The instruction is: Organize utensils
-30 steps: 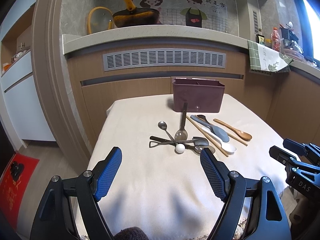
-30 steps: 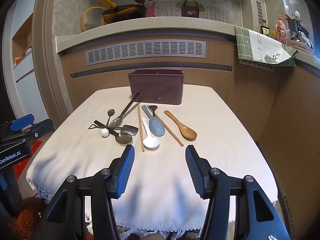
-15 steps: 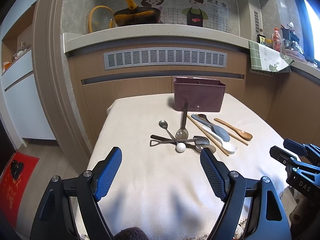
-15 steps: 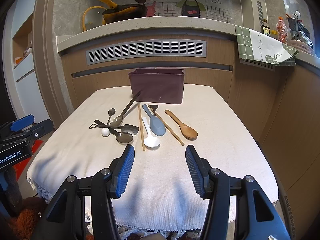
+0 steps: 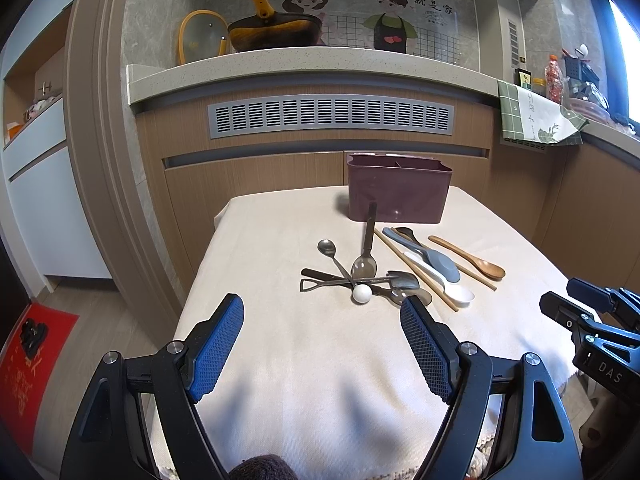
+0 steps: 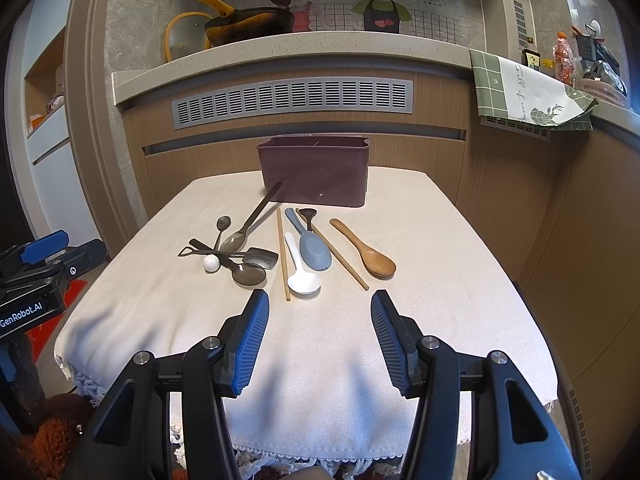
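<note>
A dark red utensil holder (image 5: 398, 190) (image 6: 314, 172) stands at the far side of the cloth-covered table (image 5: 320, 360) (image 6: 420, 300). Before it lie a wooden spoon (image 6: 366, 250), a grey-blue spoon (image 6: 312, 242), a white spoon (image 6: 301, 270), two loose chopsticks (image 6: 282, 254), several metal spoons (image 6: 240, 232) and a white ball (image 6: 211, 263) (image 5: 362, 293). My left gripper (image 5: 322, 320) is open and empty, just short of the pile. My right gripper (image 6: 318, 312) is open and empty, just short of the white spoon.
A wooden counter front with a grey vent (image 5: 330, 116) rises behind the table. A pan (image 5: 274, 34) and lid sit on the counter. A green cloth (image 6: 528, 94) hangs at the right. A red mat (image 5: 28, 360) lies on the floor at left.
Both views have shifted only slightly. The utensils have not moved and both grippers stay open.
</note>
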{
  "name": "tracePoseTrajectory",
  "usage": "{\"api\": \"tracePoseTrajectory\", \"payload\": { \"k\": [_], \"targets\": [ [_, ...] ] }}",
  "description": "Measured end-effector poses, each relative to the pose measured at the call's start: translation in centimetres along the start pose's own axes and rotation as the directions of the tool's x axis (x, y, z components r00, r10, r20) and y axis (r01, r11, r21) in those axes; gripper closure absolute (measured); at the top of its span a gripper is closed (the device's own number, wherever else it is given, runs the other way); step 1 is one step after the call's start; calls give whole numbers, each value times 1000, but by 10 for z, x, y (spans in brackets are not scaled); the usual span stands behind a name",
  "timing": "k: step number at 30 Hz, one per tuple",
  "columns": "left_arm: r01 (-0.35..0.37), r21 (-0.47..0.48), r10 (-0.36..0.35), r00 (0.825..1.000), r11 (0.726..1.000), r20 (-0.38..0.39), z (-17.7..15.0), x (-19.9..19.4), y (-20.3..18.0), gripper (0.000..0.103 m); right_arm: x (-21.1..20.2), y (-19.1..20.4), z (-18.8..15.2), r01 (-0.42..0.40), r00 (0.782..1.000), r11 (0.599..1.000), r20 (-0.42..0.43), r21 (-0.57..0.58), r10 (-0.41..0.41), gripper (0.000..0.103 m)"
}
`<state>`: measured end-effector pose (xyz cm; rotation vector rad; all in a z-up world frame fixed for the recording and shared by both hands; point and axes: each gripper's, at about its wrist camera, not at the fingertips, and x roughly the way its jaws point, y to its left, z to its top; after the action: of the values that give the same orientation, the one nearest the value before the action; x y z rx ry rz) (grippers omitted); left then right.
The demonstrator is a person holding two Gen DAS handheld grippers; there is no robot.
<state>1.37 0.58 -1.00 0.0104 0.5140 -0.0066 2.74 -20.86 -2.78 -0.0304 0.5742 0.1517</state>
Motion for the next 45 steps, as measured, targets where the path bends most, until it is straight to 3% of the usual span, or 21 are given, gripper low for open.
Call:
{"api": "tracePoseTrajectory", "payload": {
  "k": [24,32,38,45],
  "targets": [
    [22,15,-22,999,1000,-32,1,15,1,22,9,-2,7,4,1000,1000,-14,-5,-4,52],
    [40,35,-38,997,999,-67,13,39,-3,22,26,-10,18,48,998,998,-31,-34,-49,52],
    [68,-5,-68,994,998,-88,31,70,9,22,47,-18,33,72,996,995,-46,-75,-76,55],
    [107,-38,-111,985,994,-129,56,111,28,22,88,-27,61,25,994,992,-102,-124,-38,55]
  ]
}}
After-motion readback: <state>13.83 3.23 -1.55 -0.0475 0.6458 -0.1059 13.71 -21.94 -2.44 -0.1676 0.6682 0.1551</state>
